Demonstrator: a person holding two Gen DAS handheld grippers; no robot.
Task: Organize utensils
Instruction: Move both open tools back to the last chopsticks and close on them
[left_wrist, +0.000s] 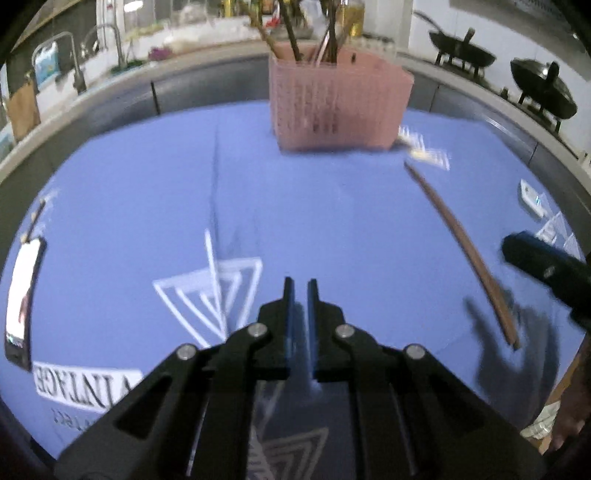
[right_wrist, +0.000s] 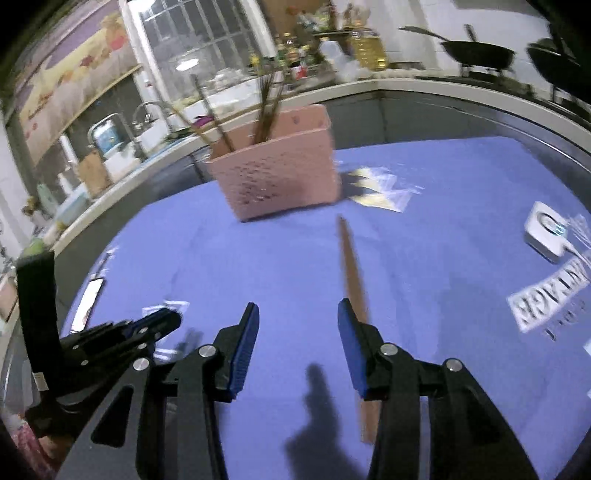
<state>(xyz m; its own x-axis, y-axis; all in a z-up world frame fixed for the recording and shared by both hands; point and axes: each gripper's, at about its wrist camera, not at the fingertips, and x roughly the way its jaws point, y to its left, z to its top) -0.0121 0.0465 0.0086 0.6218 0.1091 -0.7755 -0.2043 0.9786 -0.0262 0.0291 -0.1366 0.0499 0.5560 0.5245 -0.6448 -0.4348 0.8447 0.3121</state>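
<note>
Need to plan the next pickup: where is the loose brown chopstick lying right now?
The chopstick lies flat on the blue tablecloth, in front of the pink basket, just beyond the right gripper by its right finger.

Pink perforated basket (left_wrist: 340, 107) on blue printed cloth (left_wrist: 332, 221).

Both views dim, cool indoor light from overhead. Strong fisheye: bench (left_wrist: 332, 221) edge bows, black vignette at corners. Motion blur throughout. Pink basket (left_wrist: 340, 99) ahead of the left tongs (left_wrist: 301, 284) smeared, mesh unreadable; brown stick (right_wrist: 352, 266) beyond the right tongs (right_wrist: 295, 308) streaked along its length. The tongs themselves stay fairly sharp. Soft dark shadows on the blue cloth (right_wrist: 443, 177): one between the right tongs' arms, one right of the left tongs by the stick's near end. Phone screen (left_wrist: 22, 291) far left blown out white. Window (right_wrist: 192, 40) behind glows, hazy.
</note>
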